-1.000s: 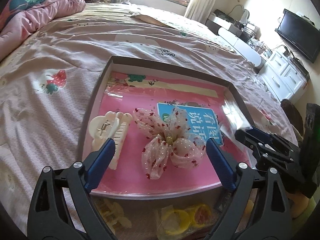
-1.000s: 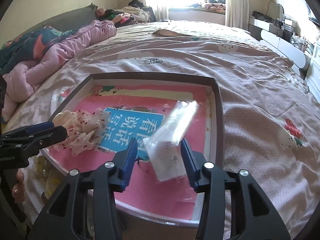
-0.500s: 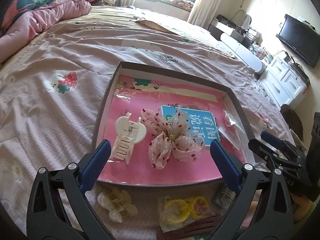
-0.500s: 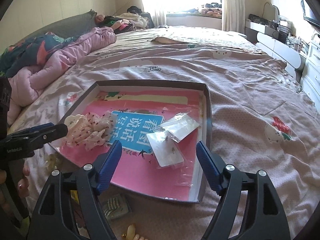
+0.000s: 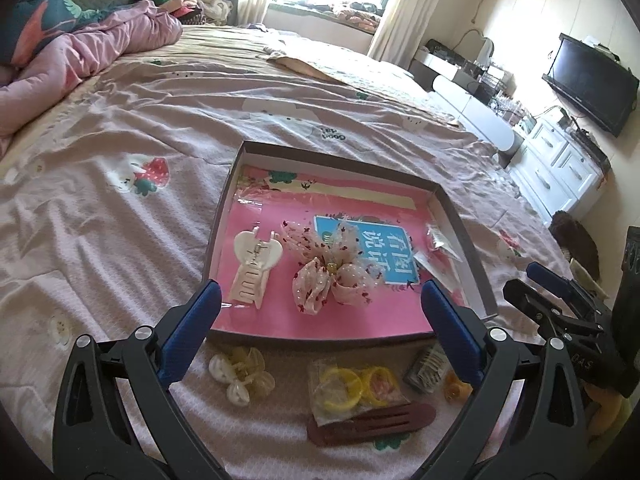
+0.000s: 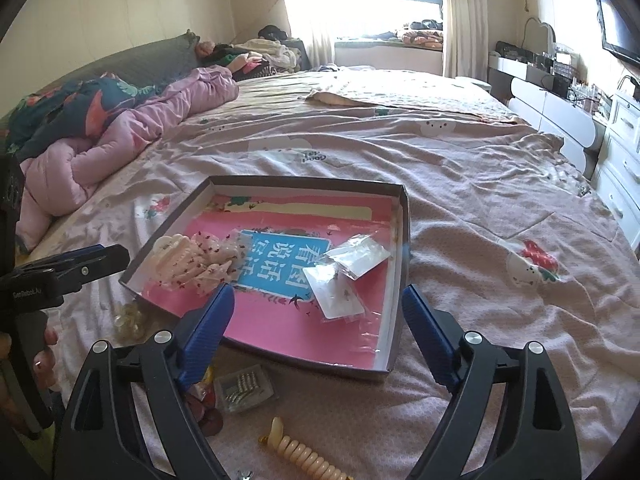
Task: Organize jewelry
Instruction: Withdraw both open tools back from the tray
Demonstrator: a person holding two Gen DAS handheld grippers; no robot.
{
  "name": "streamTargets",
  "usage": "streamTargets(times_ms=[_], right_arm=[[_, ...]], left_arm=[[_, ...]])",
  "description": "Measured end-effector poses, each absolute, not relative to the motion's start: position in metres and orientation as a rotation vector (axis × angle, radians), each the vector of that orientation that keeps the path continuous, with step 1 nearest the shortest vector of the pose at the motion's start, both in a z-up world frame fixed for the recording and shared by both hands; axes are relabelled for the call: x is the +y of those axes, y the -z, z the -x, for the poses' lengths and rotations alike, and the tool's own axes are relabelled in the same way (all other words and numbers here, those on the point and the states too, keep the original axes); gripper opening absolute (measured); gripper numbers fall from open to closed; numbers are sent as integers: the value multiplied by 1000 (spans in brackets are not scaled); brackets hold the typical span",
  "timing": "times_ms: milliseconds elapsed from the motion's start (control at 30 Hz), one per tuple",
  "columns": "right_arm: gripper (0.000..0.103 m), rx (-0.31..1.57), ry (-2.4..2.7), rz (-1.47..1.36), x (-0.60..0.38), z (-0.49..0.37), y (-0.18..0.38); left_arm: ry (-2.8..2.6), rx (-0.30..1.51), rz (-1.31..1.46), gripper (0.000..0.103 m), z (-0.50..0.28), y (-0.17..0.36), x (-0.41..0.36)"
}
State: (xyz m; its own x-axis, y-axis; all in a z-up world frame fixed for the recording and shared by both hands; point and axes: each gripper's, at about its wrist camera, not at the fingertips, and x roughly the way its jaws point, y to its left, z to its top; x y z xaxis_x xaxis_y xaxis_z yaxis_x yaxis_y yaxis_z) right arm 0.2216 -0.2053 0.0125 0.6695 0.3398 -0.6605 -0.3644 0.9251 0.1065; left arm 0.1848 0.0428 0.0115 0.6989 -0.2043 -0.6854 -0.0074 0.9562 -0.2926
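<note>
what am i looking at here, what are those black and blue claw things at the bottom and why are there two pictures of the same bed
Those claws are hand-held grippers, one in each of a person's hands; there is no robot. Each carries a wide-angle camera looking along its two blue-padded fingers, so you get two views of one scene. One picture looks past the left gripper, the other past the right gripper.

On the bed lies a shallow box with a pink lining. Inside are a white hair claw, a sheer bow with red specks and small clear packets.

Outside the box, near the cameras, wait a pale flower clip, bagged yellow rings, a brown hair clip and a cream spiral hair tie.

Both grippers are open and hold nothing; the right one's jaws have just been opening.
</note>
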Motion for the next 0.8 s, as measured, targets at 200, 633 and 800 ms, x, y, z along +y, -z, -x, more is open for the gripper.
streamTargets(times_ms=[200, 633, 800], right_arm=[[83, 716, -402, 39, -208, -208, -24], [86, 685, -433, 52, -211, -176, -37], [86, 681, -444, 56, -214, -168, -39]], left_arm=[[102, 774, 279, 91, -170, -21, 47], [82, 752, 272, 91, -144, -33, 55], [76, 753, 269, 91, -137, -33, 56]])
